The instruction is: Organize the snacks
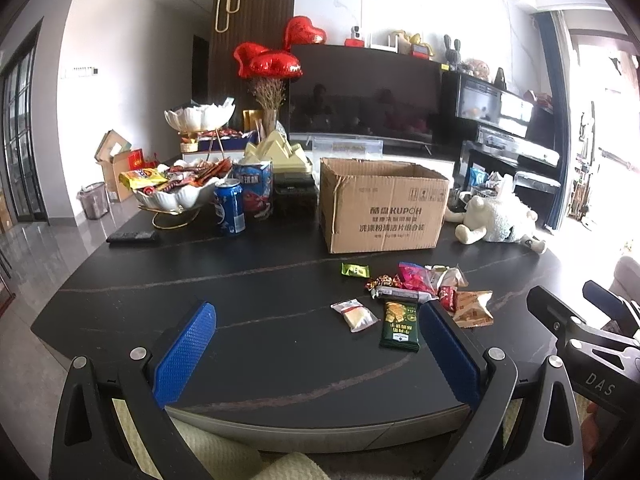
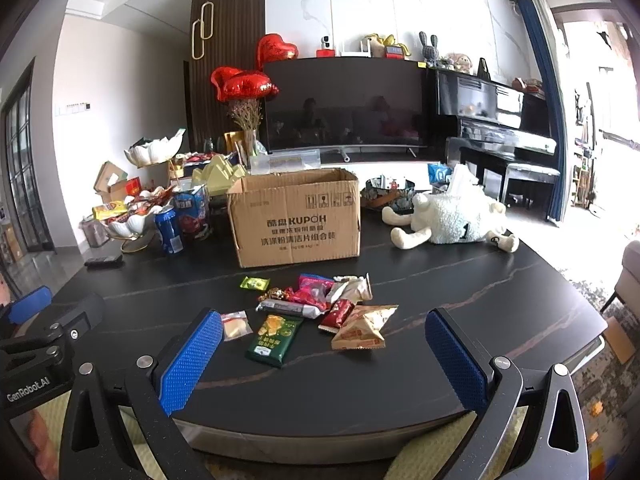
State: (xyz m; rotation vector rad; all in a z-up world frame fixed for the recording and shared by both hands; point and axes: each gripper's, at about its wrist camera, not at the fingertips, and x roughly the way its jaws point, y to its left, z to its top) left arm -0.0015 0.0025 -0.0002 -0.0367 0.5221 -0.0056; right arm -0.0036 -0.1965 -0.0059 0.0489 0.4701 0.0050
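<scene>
snacks [image 2: 320, 312] lie heaped, bright wrappers, before box [image 2: 296, 218].

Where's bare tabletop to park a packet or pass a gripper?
Free: the near-left table, between the remote and the snack pile; also right of the pile, below the plush sheep. Crowded: around the cardboard box, can and snack bowl.

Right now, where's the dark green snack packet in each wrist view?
Left wrist: dark green snack packet lies lower right of centre, beside the right blue finger.
Right wrist: it lies just left of centre, between the fingers.
Shared landmark: cardboard box behind the snack pile.
</scene>
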